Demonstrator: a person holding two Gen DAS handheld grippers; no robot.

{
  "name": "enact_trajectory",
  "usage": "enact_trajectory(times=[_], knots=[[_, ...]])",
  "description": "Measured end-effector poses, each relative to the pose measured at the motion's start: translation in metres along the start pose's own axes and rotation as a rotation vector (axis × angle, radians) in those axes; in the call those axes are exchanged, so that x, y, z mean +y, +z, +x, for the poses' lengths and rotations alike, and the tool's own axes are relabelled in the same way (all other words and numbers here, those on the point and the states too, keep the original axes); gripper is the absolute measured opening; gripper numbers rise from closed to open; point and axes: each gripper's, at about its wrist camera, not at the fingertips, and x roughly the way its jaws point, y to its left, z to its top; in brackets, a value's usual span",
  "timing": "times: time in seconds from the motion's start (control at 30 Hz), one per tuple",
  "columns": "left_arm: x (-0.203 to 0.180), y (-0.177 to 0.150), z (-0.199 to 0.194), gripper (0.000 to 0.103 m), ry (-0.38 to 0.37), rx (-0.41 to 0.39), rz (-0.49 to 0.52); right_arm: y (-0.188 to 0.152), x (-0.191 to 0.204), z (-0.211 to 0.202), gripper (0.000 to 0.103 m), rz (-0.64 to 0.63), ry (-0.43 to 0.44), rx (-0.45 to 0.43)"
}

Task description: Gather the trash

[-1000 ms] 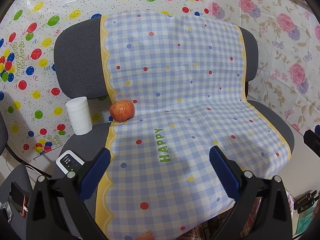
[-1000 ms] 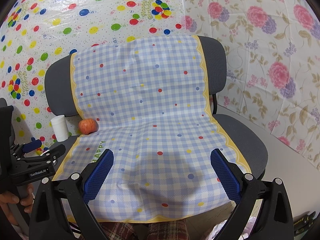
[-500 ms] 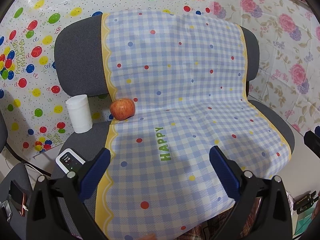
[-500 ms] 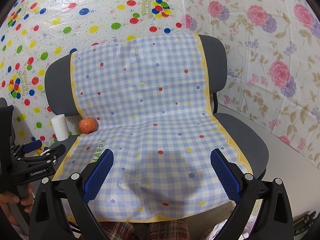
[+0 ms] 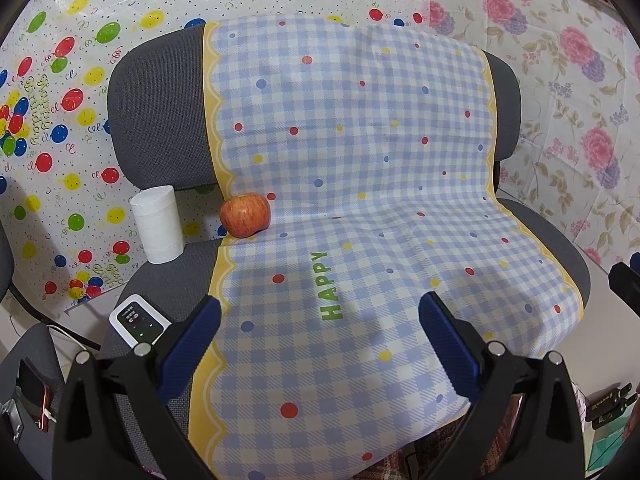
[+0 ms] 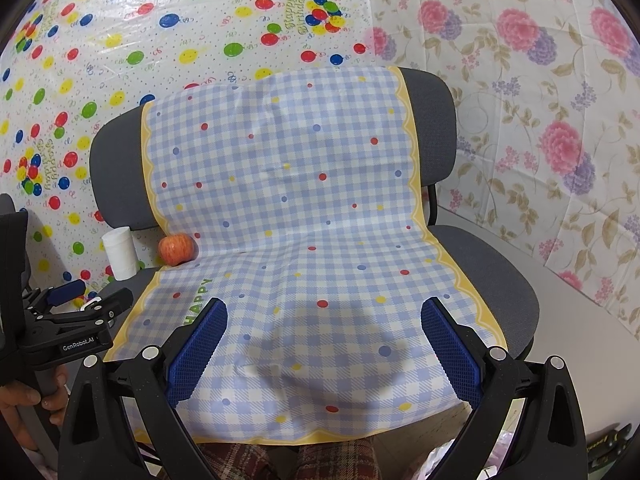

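Note:
A red apple rests at the back of the seat on the left edge of a blue checked cloth. Left of it a white paper roll stands upright on the grey seat. My left gripper hovers open over the front of the seat, well short of both, with nothing between its fingers. The right wrist view shows the apple and the roll far to the left. My right gripper is open and empty above the cloth. The left gripper also appears there, held by a hand.
A grey office chair carries everything; its backrest rises behind the apple. A small white device with lit indicators lies on the seat's front left corner. Balloon-patterned sheeting and floral sheeting cover the walls. A second chair stands left.
The left wrist view has drifted slightly, so the chair sits a touch higher in frame. Both grippers stay open and nothing on the seat has moved.

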Motion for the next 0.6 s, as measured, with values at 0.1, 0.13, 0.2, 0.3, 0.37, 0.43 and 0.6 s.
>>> enact_trajectory(times=[0.1,0.13,0.2,0.3,0.37,0.43,0.6], knots=[[0.001,0.000,0.002,0.096,-0.003,0.003,0.000,0.000,0.000,0.000,0.096,0.000,0.000,0.000],[0.001,0.000,0.003,0.096,-0.005,0.006,-0.001,0.000,-0.001,0.000,0.096,0.001,0.000,0.001],[0.000,-0.002,0.004,0.096,-0.005,0.011,-0.002,0.000,-0.001,0.000,0.096,0.001,0.000,0.002],[0.000,0.000,0.007,0.096,-0.004,0.012,0.001,-0.001,-0.002,0.000,0.096,0.005,0.001,0.005],[0.000,0.000,0.008,0.096,-0.010,0.012,0.003,-0.003,-0.003,0.001,0.096,0.008,0.003,0.008],[-0.001,0.001,0.011,0.096,-0.018,0.012,0.008,-0.005,-0.004,0.003,0.096,0.011,0.006,0.014],[-0.005,0.001,0.023,0.096,-0.045,0.020,0.032,-0.004,-0.008,0.015,0.096,0.015,0.000,0.017]])
